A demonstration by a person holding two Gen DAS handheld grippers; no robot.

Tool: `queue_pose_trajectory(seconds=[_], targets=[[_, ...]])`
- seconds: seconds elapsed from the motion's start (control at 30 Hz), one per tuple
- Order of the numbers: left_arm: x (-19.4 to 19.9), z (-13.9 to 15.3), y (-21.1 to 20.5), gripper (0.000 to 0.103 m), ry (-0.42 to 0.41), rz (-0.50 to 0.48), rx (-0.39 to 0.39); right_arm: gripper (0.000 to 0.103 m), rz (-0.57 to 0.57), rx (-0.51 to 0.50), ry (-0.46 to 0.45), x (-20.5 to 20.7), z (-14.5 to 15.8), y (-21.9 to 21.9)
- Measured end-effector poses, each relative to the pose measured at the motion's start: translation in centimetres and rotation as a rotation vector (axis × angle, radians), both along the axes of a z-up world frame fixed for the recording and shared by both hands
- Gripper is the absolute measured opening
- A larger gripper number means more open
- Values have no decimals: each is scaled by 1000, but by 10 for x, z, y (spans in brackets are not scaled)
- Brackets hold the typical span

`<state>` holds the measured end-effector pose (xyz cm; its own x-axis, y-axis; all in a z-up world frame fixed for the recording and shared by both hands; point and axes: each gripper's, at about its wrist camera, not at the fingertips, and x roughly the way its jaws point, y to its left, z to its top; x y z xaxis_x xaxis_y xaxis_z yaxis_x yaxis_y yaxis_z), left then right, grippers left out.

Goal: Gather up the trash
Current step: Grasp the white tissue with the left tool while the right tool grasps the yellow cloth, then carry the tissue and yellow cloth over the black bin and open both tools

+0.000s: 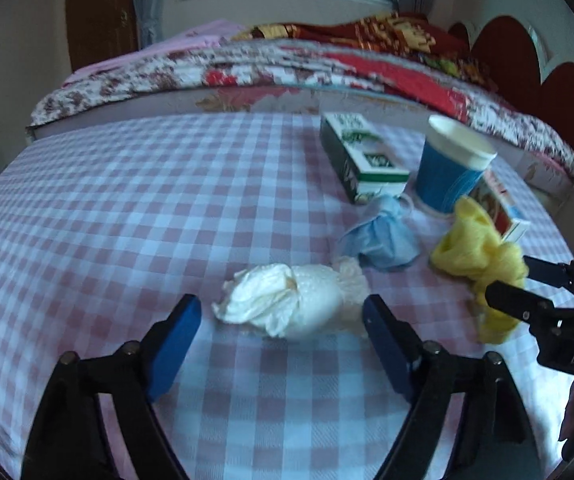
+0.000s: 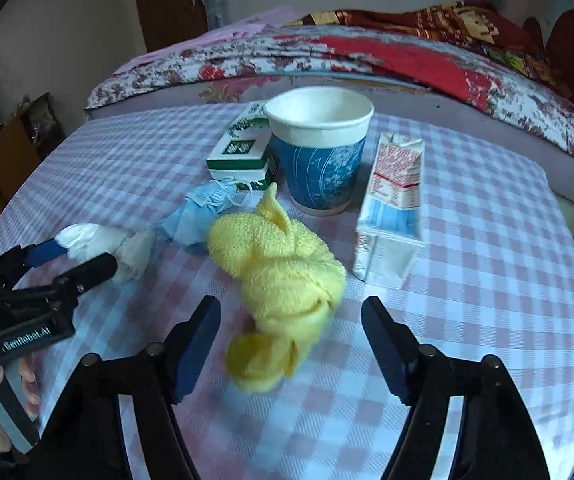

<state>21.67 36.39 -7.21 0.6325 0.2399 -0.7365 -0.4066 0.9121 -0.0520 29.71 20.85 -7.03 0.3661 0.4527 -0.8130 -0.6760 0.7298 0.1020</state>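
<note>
Both tools stand wide, each lined up on its own piece of trash on the checked desk (image 1: 127, 208), so the step in hand looks like the approach just ahead of a double pick. The left tool (image 1: 283, 316) has the crumpled white tissue (image 1: 287, 300) right between its blue fingertips, slightly ahead of them and touching neither as far as can be told. The right tool (image 2: 291, 320) frames the knotted yellow cloth (image 2: 283, 280), whose near lobe lies between its fingers while the bulk runs on ahead. Beyond the left tool, a little to its right, lies the blue mask (image 1: 383, 240), then the green box (image 1: 361, 156) and the blue paper cup (image 1: 451, 168); ahead of the right tool, to its right, stands the white carton (image 2: 395, 208). Next, each tool likely needs to ease forward and low until the soft bundle sits deep between the fingers, then close gently; both should compress easily, though the cloth may trail a loose end
</note>
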Motion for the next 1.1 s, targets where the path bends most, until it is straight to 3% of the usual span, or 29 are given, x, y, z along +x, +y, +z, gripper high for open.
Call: queue_pose_trajectory(seconds=[0.17, 0.27, 0.33, 0.4, 0.73, 1.1], targets=[[8, -10, 2, 78, 19, -36, -44, 57, -31, -3, 29, 4, -9, 7], [11, -10, 1, 64, 19, -53, -67, 52, -47, 8, 39, 6, -10, 8], [12, -8, -2, 41, 14, -65, -71, 49, -48, 13, 43, 4, -9, 7], [9, -4, -6, 38, 7, -68, -47, 48, -44, 19, 42, 1, -7, 5], [-44, 29, -46, 36, -103, -93, -8, 47, -55, 67, -19, -37, 26, -43], [-83, 63, -116, 36, -173, -149, 30, 47, -100, 125, -88, -77, 62, -138]])
